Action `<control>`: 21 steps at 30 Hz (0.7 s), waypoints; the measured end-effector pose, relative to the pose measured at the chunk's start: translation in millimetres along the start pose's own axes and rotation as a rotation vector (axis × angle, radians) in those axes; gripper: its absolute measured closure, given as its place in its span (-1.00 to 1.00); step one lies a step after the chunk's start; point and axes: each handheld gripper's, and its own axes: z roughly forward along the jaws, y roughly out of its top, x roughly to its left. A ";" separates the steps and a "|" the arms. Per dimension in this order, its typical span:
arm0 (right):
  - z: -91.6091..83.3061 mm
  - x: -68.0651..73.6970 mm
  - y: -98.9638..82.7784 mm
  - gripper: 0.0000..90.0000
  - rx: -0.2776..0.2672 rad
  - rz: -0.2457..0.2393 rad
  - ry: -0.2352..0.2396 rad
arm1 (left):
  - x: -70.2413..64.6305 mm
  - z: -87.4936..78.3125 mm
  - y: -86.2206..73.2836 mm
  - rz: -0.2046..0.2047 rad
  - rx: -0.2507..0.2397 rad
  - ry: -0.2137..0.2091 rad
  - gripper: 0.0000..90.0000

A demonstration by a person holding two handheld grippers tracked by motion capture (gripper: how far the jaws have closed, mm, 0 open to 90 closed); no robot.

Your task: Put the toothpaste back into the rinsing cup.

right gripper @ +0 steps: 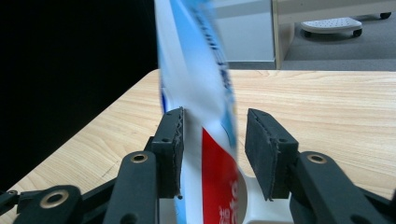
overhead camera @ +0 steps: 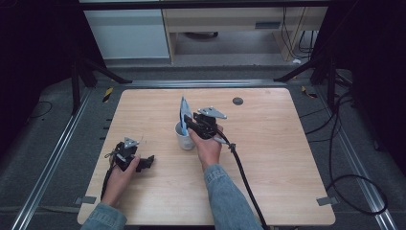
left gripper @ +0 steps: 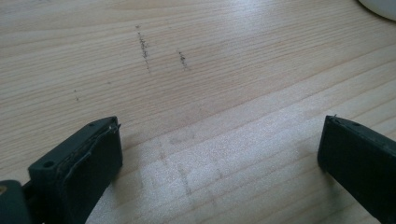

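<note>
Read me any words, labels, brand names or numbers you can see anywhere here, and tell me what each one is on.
No text here reads clearly enough to quote.
Toothpaste tube, standing in the white cup between the right gripper jaws: dark lettering on its blue band, blurred and unreadable.
Same tube, red panel: white letters cut off at the bottom edge, too partial to read.
Wooden table: a few dark scuff marks, not writing.
Left gripper: no marking.

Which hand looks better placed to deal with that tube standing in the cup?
The right. Its gripper already has its fingers on either side of the tube in the cup. The left gripper rests open on the table, off to the side.
</note>
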 end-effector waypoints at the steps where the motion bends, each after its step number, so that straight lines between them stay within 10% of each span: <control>1: 0.0 -0.1 0.0 0.28 0.001 -0.001 0.001 | 0.0 0.0 0.0 0.000 0.000 0.000 -1.00; 21: -8.3 4.3 7.7 0.21 0.037 -0.089 -0.044 | 0.0 0.0 0.0 0.000 0.000 0.000 -1.00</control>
